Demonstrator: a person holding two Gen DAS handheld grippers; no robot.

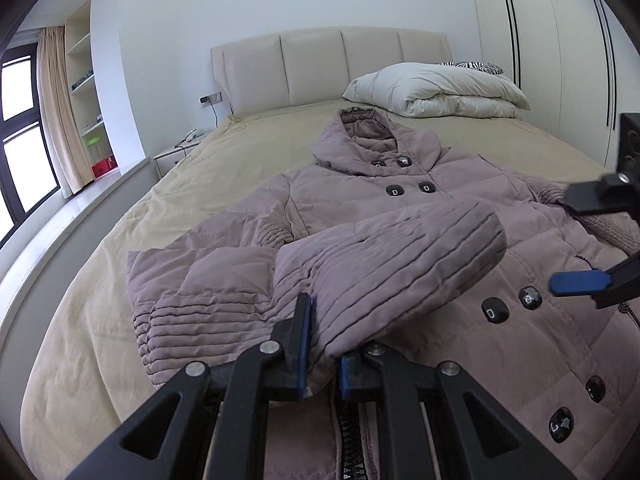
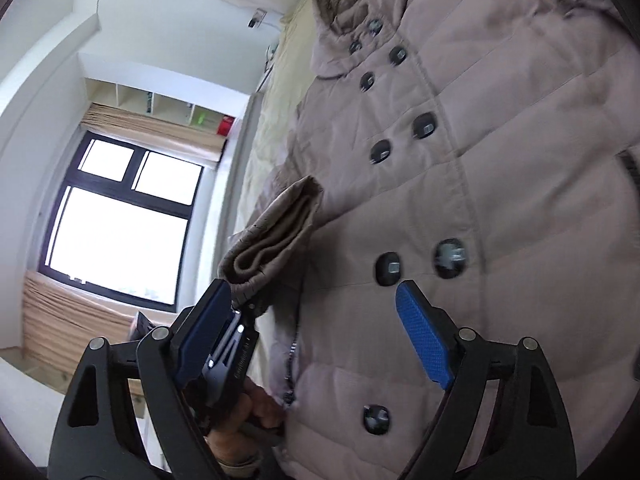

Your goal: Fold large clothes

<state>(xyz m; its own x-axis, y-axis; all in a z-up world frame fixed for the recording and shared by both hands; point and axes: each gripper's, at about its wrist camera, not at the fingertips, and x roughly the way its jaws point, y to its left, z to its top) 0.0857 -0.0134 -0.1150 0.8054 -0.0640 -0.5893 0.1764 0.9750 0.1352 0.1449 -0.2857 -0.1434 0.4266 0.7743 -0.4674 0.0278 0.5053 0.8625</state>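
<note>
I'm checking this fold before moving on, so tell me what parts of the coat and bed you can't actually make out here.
- Coat hem: cut off by the bottom edge in both wrist views.
- Coat's far sleeve: in the left wrist view, partly covered by the right gripper and cut by the frame edge.
- Buttons: motion-blurred in the right wrist view.
- Fabric under the folded sleeve: hidden beneath it; the left gripper covers its nearest edge.
- Shelf items: too small to identify.

A wide bed (image 1: 120, 216) with a beige quilted bedspread and a cream panelled upholstered headboard (image 1: 328, 66) carries everything; a mauve quilted hooded coat with black buttons (image 1: 420, 208) lies spread face-up across the bedspread, hood toward the headboard; a folded off-white duvet (image 1: 436, 90) rests near the headboard, well apart from the coat; a zebra-striped pillow (image 1: 472, 67) shows just behind the duvet.
</note>
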